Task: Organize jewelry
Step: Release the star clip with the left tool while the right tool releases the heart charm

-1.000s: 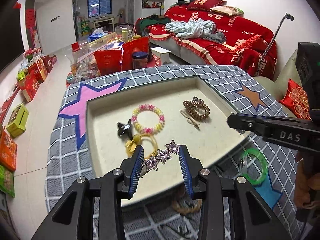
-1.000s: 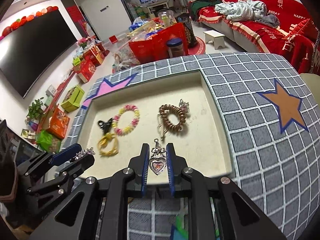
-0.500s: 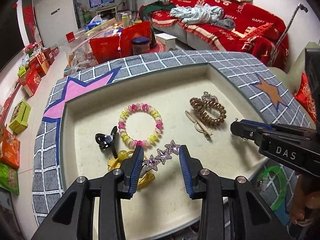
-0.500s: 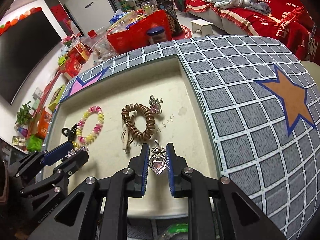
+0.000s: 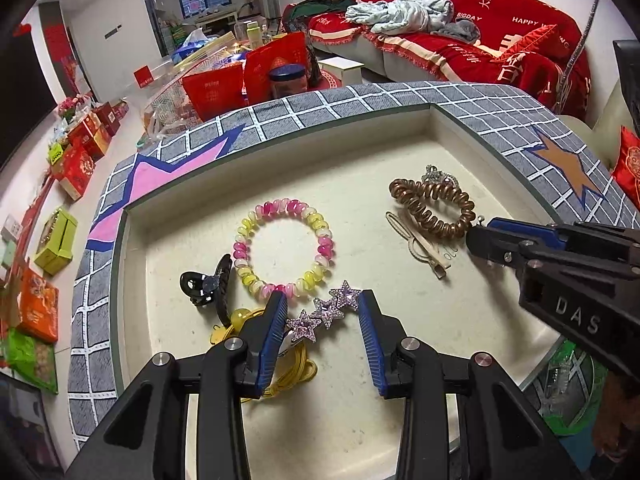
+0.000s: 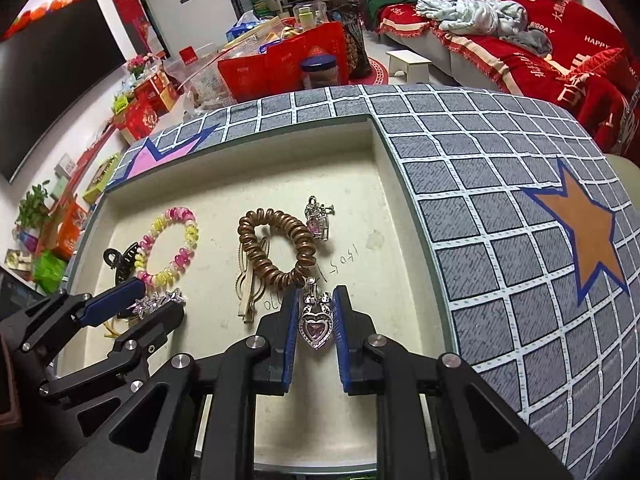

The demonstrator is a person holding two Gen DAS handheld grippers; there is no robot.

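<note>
**A:** Both claws have dropped lower over the cream tray (image 5: 400, 360) since a second ago, each carrying its piece along. How far along are we?

**B:** Well on, I'd judge. Already lying in the tray: a pink-and-yellow bead bracelet (image 5: 285, 249), a brown coil hair tie (image 5: 434, 208), a black claw clip (image 5: 208, 286), a beige hair pin (image 5: 420, 246), a yellow cord (image 5: 292, 372) and a silver charm (image 6: 318, 216).

**A:** And the claws?

**B:** The left claw (image 5: 323, 312), about half open and just widened a touch, spans a purple star clip (image 5: 324, 311) end to end. The right claw (image 6: 316, 322), nearly closed, pinches a heart pendant (image 6: 315, 330).

**A:** What's left?

**B:** Setting those two down, then probably the green ring (image 5: 576, 388) on the tabletop (image 6: 500, 208) outside the tray.
</note>
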